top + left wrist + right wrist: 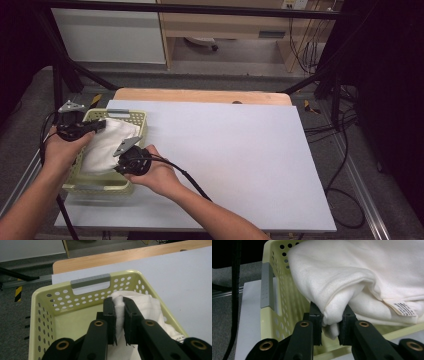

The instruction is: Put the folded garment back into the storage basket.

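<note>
In the high view, a pale yellow basket sat at the near left corner of the table, with a white cloth bundled inside it. The left gripper reached over the basket's left rim near its far end, held in the person's left hand. The right gripper came in over the basket's right rim near the middle, held in the right hand, and its cable trailed back along the forearm.

In the left gripper view, the basket showed its perforated far wall and grey handle. The left gripper was clamped on a raised fold of the cloth, which lay against the basket's right side.

In the right gripper view, the right gripper was pinched on a thick rolled edge of the cloth, which bulged above the basket rim. A small label hung from the cloth just beside the jaws. A grey handle sat on the basket's wall at the left.
</note>
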Available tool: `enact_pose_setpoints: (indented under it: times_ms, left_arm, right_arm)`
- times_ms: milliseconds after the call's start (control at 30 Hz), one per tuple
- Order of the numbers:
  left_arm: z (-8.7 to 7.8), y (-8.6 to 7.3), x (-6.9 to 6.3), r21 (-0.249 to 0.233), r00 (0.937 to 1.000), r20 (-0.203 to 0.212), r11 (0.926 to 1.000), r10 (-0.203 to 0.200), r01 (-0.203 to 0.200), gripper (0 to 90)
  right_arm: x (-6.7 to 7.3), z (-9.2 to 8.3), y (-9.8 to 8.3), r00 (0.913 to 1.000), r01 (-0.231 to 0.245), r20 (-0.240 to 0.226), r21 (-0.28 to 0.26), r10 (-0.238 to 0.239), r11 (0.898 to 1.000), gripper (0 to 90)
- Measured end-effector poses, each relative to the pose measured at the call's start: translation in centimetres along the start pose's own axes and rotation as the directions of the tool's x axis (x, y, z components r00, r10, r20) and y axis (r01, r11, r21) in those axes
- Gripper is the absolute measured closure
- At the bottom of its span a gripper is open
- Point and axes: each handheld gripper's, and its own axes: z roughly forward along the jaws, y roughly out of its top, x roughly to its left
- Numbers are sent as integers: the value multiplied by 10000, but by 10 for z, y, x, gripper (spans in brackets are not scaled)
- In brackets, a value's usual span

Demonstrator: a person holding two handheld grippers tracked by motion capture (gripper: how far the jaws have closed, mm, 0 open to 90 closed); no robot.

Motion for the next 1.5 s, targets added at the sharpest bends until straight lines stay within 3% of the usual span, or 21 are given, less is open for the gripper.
enact_pose_setpoints:
  times_ms: [333,867,933,967,1000,1033,1067,1233,1367,1500]
  left_arm:
    - [6,-2,1,117,10000,-23,9999,68,-67,810]
    - [14,-10,4,211,9998,-26,9996,-197,197,791]
    - [16,-10,4,192,9998,-110,9996,-188,190,724]
    - [16,-10,4,168,9996,-108,9995,-262,264,652]
    - [17,-11,3,106,9991,-91,9991,-402,403,513]
    - [16,-11,2,25,9989,-107,9989,-462,462,513]
    - [15,-11,0,-137,9986,-196,9987,-494,491,456]
    - [10,-9,-16,-533,9973,52,9959,-730,732,359]
    - [11,-4,-32,-420,9980,153,9972,-619,625,297]
    - [11,0,-47,-605,9979,283,9963,-587,603,232]
  right_arm:
    - [-1,-2,1,9999,52,141,109,-54,9999,769]
    - [0,-3,1,9997,232,104,453,-237,9987,748]
    - [-1,-4,1,10000,1,-18,389,-1,9992,595]
    - [-2,-5,1,9999,-155,-10,349,155,9993,524]
    - [-2,-12,1,9997,-188,170,203,185,9996,436]
    - [-2,-12,1,9997,-188,170,203,185,9996,436]
    - [-3,-22,1,9994,-296,190,-43,297,9996,366]
    - [-1,-41,-2,9985,-120,525,-330,137,9994,282]
    - [1,-57,-8,9943,44,1068,-446,4,9990,209]
    - [0,-76,-22,9907,-191,1331,-729,287,9972,173]
